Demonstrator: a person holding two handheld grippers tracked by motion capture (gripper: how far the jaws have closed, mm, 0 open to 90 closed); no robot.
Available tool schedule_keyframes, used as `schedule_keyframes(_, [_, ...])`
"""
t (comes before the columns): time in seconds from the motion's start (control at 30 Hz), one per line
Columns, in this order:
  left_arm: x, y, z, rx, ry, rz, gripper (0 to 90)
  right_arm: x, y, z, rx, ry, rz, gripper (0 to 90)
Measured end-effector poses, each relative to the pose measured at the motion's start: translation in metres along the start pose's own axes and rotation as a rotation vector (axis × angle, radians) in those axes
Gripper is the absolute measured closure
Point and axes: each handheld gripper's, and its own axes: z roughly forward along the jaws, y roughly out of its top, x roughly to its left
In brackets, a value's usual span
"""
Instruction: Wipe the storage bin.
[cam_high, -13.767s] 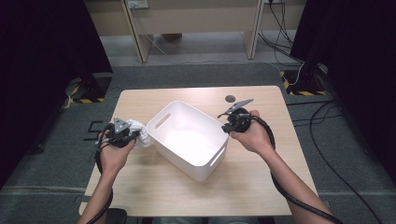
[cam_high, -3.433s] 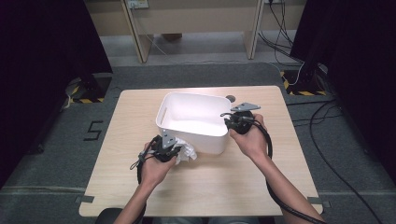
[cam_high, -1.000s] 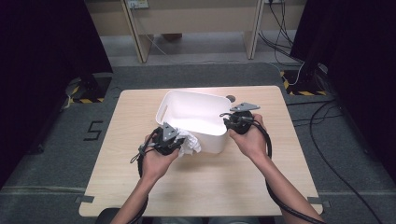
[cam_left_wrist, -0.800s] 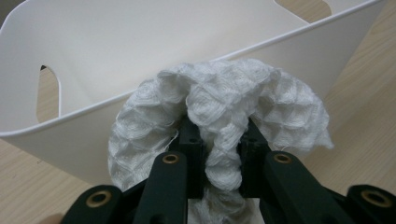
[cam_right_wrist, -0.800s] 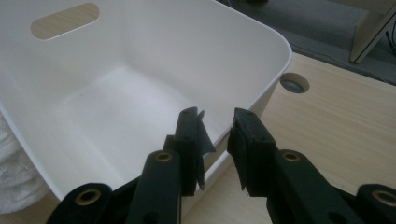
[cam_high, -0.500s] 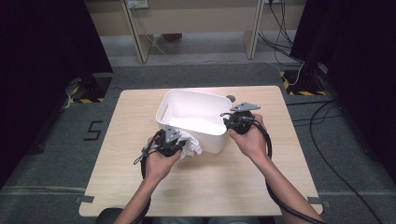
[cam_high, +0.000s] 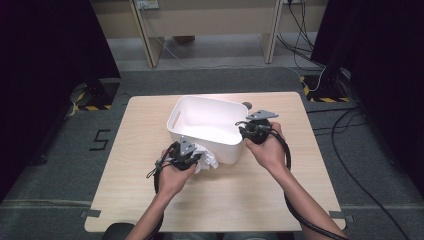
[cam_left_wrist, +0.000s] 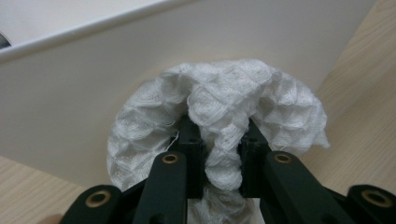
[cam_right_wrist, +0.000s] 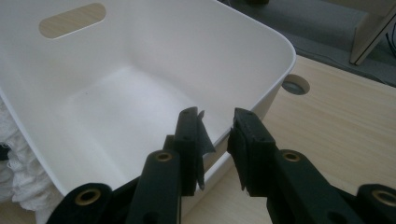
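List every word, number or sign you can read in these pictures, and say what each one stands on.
"5": a dark figure marked on the grey floor, left of the table.
The white bin, the white cloth and both grippers bear no readable text.

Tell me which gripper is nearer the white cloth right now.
Left. The left gripper is shut on the cloth, pressing it against the tub's outer wall. The right gripper straddles the tub's rim at the far end, apart from the cloth.
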Motion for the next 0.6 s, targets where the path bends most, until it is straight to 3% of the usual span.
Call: schedule_keyframes(0.6, [-0.005, -0.011, 0.018, 0.037, -0.022, -0.003, 76.1, 0.000, 0.000, 0.000, -0.003, 0.000, -0.008, 72.7])
